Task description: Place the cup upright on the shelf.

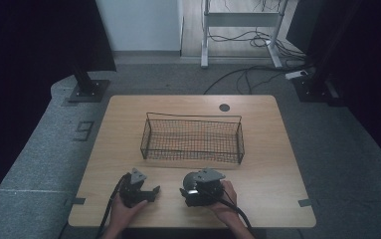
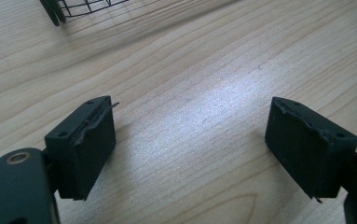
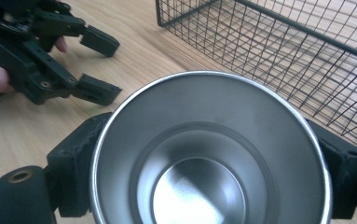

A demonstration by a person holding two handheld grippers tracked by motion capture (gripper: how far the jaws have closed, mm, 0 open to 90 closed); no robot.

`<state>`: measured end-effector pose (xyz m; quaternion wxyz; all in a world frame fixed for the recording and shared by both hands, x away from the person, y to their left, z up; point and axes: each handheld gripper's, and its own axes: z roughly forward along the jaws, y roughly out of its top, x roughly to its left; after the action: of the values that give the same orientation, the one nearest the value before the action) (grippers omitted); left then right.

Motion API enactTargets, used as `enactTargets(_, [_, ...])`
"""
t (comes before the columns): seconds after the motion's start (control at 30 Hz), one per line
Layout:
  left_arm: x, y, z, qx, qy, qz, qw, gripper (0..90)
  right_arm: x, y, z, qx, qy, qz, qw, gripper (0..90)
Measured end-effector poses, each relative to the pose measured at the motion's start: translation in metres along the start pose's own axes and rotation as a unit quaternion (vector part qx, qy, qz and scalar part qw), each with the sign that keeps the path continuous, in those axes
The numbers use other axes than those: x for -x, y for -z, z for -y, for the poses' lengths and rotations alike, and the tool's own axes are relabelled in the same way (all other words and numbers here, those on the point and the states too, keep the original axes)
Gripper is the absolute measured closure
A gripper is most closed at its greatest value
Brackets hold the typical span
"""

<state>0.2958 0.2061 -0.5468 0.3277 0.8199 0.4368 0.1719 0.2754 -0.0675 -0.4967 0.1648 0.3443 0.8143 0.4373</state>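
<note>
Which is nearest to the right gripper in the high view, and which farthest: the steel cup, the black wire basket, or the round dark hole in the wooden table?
1. Shiny steel cup, between the jaws of the right gripper.
2. Black wire basket, mid-table, just beyond the gripper.
3. Round dark hole, by the table's far edge, behind the basket.

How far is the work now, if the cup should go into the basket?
Done: the right gripper is closed on the steel cup, near the table's front edge. In hand: the cup only; the left gripper is open with nothing between its jaws. Left: the wire basket holds nothing, so the cup must still be carried in.
</note>
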Motion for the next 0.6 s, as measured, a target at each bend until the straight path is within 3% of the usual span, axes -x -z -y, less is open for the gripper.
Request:
enactTargets(0.1, [0.0,0.0,0.0,0.0,0.0,0.0,1.0,16.0,-0.001,0.006,-0.003,0.009,0.001,-0.009,0.9999,13.4])
enactTargets(0.6, [0.0,0.0,0.0,0.0,0.0,0.0,1.0,16.0,0.003,0.024,-0.011,0.033,-0.005,-0.009,0.9994,13.4])
